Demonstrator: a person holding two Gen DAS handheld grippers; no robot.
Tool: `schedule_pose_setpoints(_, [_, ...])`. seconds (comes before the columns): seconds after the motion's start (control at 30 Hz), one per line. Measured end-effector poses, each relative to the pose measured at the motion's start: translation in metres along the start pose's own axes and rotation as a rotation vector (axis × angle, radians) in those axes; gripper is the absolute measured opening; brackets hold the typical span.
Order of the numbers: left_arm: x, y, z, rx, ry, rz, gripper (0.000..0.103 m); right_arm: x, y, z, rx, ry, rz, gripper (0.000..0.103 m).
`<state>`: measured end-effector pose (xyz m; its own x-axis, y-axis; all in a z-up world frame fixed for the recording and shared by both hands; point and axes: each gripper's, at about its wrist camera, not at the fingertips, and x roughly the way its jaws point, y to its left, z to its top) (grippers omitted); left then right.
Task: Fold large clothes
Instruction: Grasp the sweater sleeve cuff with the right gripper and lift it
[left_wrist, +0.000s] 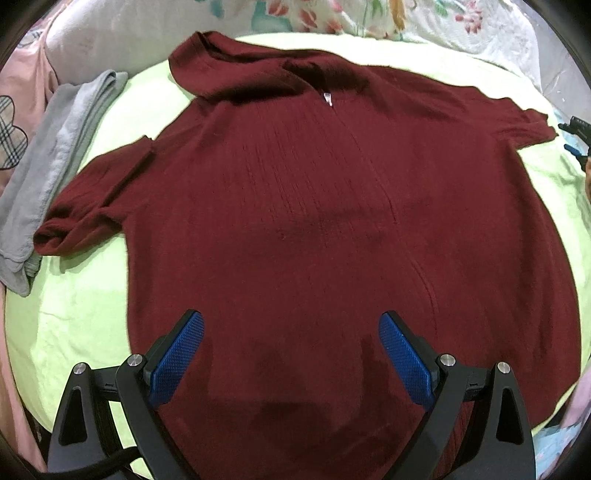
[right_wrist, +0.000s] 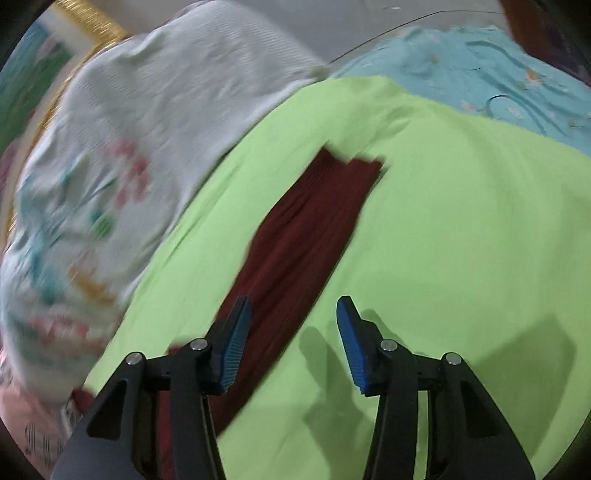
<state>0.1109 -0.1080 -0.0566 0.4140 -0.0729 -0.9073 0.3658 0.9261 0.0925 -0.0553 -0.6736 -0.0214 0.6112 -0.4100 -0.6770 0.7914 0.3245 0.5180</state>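
My left wrist view looks steeply down past its fingers (left_wrist: 177, 354) onto the maroon sweater (left_wrist: 314, 206); my right, blurred and lower-angled, shares its sleeve (right_wrist: 306, 229) and the green sheet (right_wrist: 461, 221).

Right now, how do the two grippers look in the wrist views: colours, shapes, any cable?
Both the left gripper and the right gripper have black angular frames with triangular cut-outs and round silver pivot bolts. Their fingers carry blue textured pads. A black cable shows by the left frame. No sleeve is visible.
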Motion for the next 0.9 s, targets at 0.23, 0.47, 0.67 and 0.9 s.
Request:
schedule_pose_setpoints(0.23, [0.032,-0.004,0.014,-0.012,0.057,0.013,0.096,0.053,-0.027,0.049,0.104,-0.024,0.01,0.048])
schedule_pose_setpoints(0.47, [0.04,-0.014,0.024,-0.004,0.053,-0.007,0.096,0.057,-0.012,0.061,0.019,-0.013,0.0,0.005])
schedule_pose_setpoints(0.67, [0.031,-0.008,0.022,-0.026,0.024,-0.038,0.096,0.018,0.067,0.011,-0.149,0.032,0.212,0.005])
schedule_pose_setpoints(0.9, [0.008,0.019,0.011,-0.073,-0.031,-0.023,0.096,-0.006,0.177,-0.106,-0.257,0.236,0.461,0.005])
